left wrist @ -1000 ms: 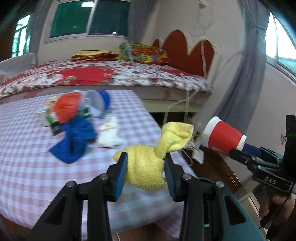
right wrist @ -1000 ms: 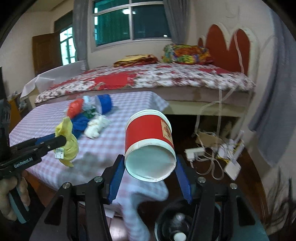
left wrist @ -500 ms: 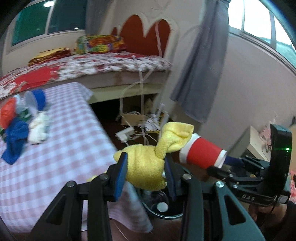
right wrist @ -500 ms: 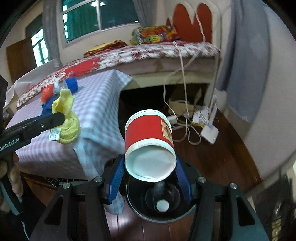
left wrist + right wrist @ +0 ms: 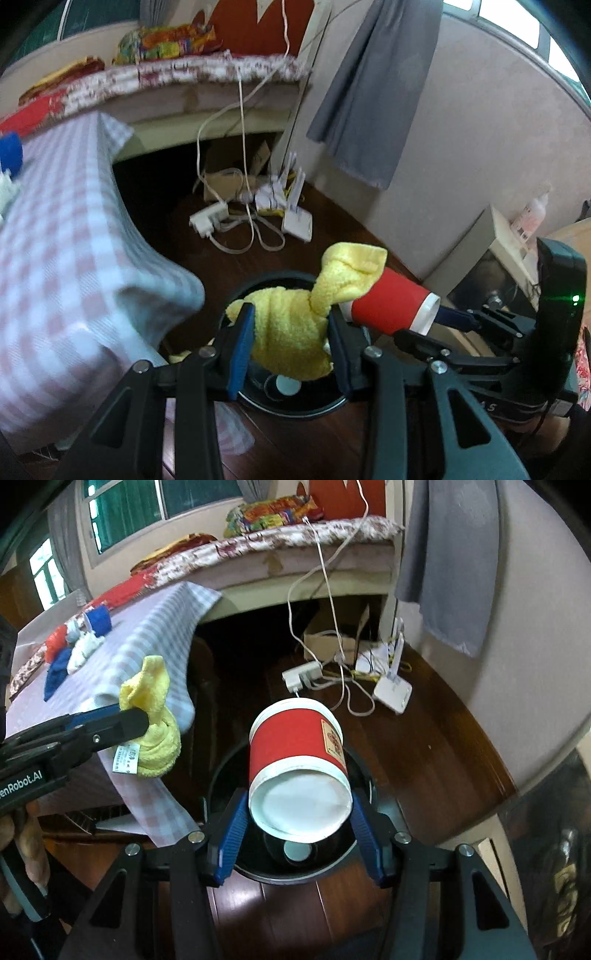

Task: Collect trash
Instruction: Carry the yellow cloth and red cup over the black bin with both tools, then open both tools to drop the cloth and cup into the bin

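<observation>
My left gripper (image 5: 291,332) is shut on a crumpled yellow cloth (image 5: 291,336), held above a round black trash bin (image 5: 291,402) on the wooden floor. My right gripper (image 5: 299,812) is shut on a red paper cup with white rims (image 5: 295,746), its base toward the camera, also over the black bin (image 5: 325,864). The left wrist view shows the red cup (image 5: 391,306) lying just right of the cloth. From the right wrist camera, the yellow cloth (image 5: 155,720) hangs in the left gripper (image 5: 147,718) beside the table corner.
A table with a pink checked cloth (image 5: 59,266) stands left of the bin, with blue, red and white items (image 5: 74,646) on it. White cables and power strips (image 5: 332,672) lie on the floor beyond. A bed (image 5: 277,542) and grey curtain (image 5: 362,88) stand behind.
Both grippers swung away from the table and downward. The bin has come into view under the cloth and now lies right below both held things.
</observation>
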Tool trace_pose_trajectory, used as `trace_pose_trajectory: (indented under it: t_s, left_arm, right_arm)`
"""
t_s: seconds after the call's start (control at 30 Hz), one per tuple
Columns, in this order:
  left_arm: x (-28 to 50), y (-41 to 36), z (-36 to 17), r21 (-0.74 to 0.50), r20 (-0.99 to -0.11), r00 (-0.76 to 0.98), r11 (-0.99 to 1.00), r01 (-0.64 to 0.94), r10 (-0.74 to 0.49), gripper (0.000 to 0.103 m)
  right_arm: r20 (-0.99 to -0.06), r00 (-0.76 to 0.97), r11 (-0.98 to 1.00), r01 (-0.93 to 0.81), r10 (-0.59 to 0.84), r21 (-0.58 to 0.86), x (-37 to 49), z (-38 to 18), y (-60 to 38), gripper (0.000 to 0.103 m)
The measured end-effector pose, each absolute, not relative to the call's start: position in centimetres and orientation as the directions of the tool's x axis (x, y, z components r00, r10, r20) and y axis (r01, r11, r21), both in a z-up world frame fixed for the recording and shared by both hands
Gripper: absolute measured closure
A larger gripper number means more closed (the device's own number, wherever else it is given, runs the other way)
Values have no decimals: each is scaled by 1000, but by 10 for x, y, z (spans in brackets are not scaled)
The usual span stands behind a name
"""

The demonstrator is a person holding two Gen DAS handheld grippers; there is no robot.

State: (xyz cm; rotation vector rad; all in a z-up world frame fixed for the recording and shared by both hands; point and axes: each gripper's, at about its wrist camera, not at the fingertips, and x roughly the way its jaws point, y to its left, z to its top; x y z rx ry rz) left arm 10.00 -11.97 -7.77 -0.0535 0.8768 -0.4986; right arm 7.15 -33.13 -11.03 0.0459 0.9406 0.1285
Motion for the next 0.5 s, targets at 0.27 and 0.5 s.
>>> trace_pose_trajectory:
  t_s: [0.27,0.5]
  left_arm:
    - [112,-129,-123,-281,-788,441,888,364,-430,63]
    - [128,-136,-161,-327,-829,345,882,340,-441,46]
  right_arm:
    - [-840,519,987,-105,155,118,84,-141,-332,46]
    - [-870,462,984,-122,173,131,106,-178,-331,27]
